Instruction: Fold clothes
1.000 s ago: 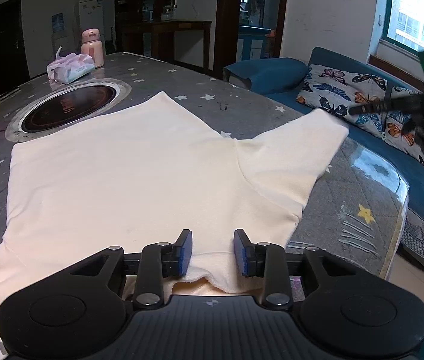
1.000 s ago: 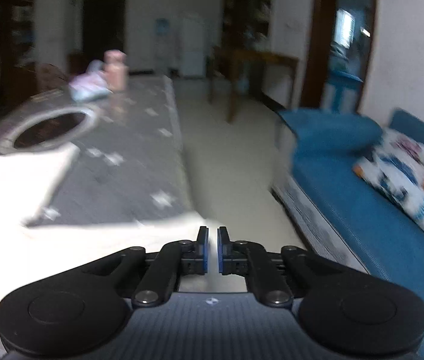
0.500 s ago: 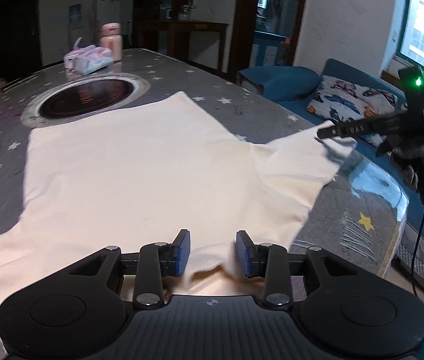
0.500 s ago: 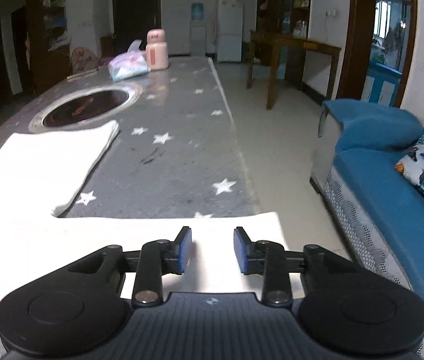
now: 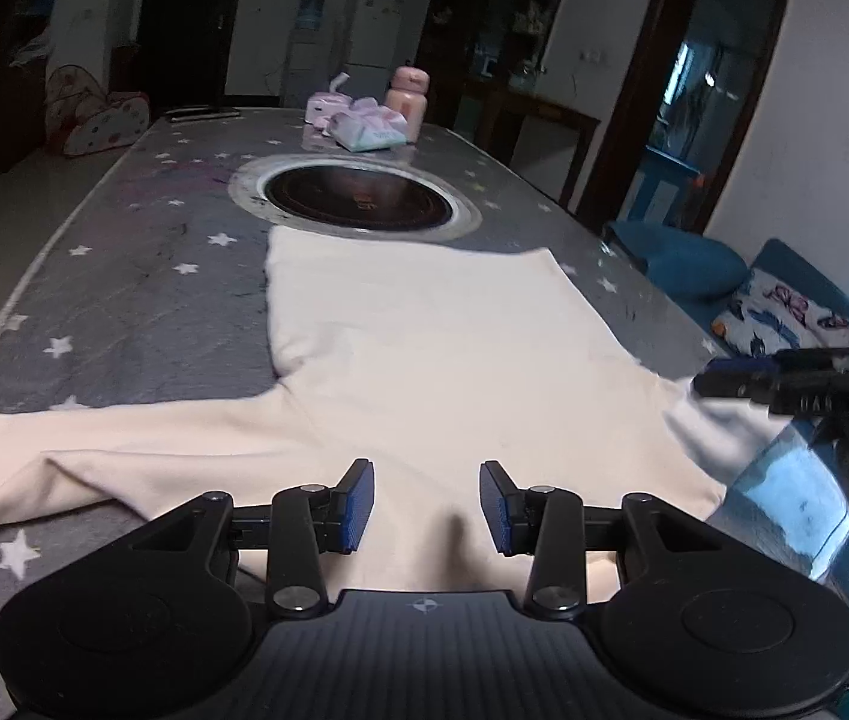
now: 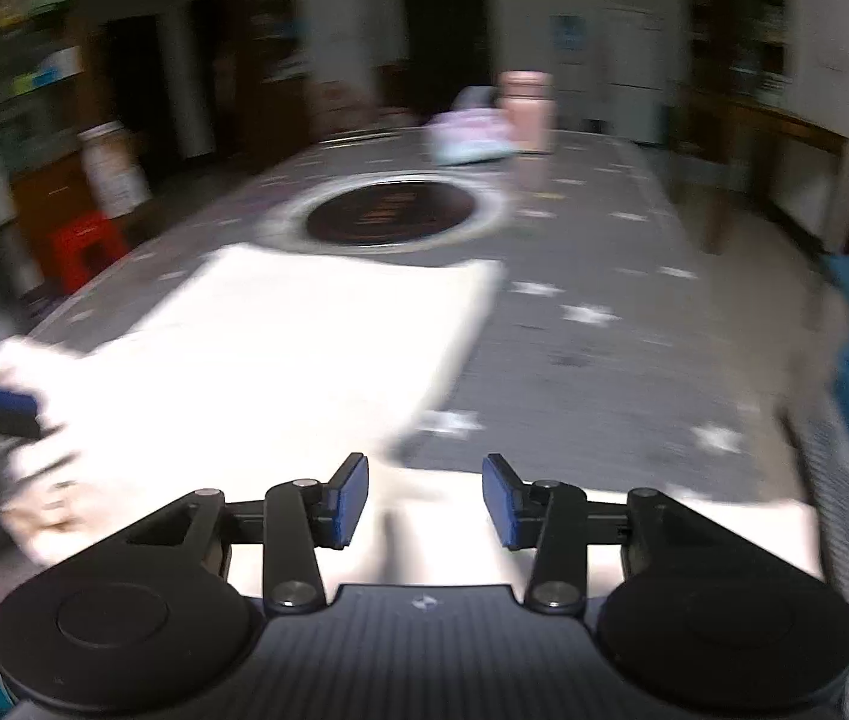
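A cream T-shirt lies spread flat on the grey star-print table, with its neck end toward me and its hem by the round burner. My left gripper is open just above the collar edge and holds nothing. My right gripper is open over the shirt's right sleeve. In the left wrist view the right gripper's fingers sit at that sleeve's tip. The right wrist view is motion-blurred; the shirt's body shows at left.
A round black burner is set in the table beyond the shirt. A tissue pack and a pink bottle stand at the far end. A blue sofa with a butterfly cushion lies right of the table edge.
My left gripper has swung left and now faces along the shirt's length. My right gripper has opened, turned toward the table and come down at the right sleeve.
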`<state>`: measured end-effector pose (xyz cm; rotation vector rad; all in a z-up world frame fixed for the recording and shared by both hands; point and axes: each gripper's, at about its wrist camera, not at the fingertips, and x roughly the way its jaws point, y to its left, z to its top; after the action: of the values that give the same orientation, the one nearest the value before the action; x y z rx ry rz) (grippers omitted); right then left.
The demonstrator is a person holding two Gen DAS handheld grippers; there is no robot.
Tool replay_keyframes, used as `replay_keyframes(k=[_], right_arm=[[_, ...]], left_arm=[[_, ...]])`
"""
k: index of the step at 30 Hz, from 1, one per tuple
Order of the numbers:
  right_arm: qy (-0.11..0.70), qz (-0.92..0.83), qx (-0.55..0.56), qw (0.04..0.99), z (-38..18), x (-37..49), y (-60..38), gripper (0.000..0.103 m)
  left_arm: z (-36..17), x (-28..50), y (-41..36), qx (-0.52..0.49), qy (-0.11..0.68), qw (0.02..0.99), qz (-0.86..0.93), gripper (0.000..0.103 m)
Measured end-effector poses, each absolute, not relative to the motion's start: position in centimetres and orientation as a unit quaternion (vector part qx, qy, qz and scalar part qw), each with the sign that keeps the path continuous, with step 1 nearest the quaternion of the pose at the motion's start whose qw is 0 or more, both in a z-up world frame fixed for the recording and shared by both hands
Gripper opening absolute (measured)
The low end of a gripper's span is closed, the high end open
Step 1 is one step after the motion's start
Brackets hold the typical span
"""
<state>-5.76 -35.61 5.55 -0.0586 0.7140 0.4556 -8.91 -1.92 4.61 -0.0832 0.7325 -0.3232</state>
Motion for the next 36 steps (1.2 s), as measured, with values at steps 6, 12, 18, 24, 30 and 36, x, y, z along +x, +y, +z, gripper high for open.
replay_keyframes(k=[6, 12, 18, 24, 30, 36], right_arm=[[0.368, 0.337, -0.047, 0.865, 5.7, -6.6, -30.0, 0.044], [0.388, 0.403, -0.107, 0.822, 4.9, -9.5, -26.7, 0.044], [0.393, 0.393, -0.156, 0.817, 4.2, -11.4, -26.1, 0.012], [0.407, 0.419, -0.184, 0.790, 4.8, -12.1, -26.8, 0.009], [0.377, 0.422, -0.135, 0.814, 7.0, -9.9, -27.4, 0.013], [0.375, 0.439, -0.108, 0.809, 5.6, -7.9, -25.1, 0.013]], left_arm=[[4.9, -9.8, -2.2, -0.034, 0.355, 0.912, -0.202, 0.042], [4.2, -11.4, -5.1, 0.023, 0.357, 0.891, -0.278, 0.048], [2.5, -11.7, -6.4, 0.037, 0.392, 0.865, -0.310, 0.013], [2.4, -12.2, -6.1, 0.022, 0.398, 0.850, -0.344, 0.015], [4.4, -12.3, -4.0, 0.008, 0.367, 0.872, -0.325, 0.027], [5.2, -9.3, 0.6, -0.023, 0.340, 0.919, -0.200, 0.027]])
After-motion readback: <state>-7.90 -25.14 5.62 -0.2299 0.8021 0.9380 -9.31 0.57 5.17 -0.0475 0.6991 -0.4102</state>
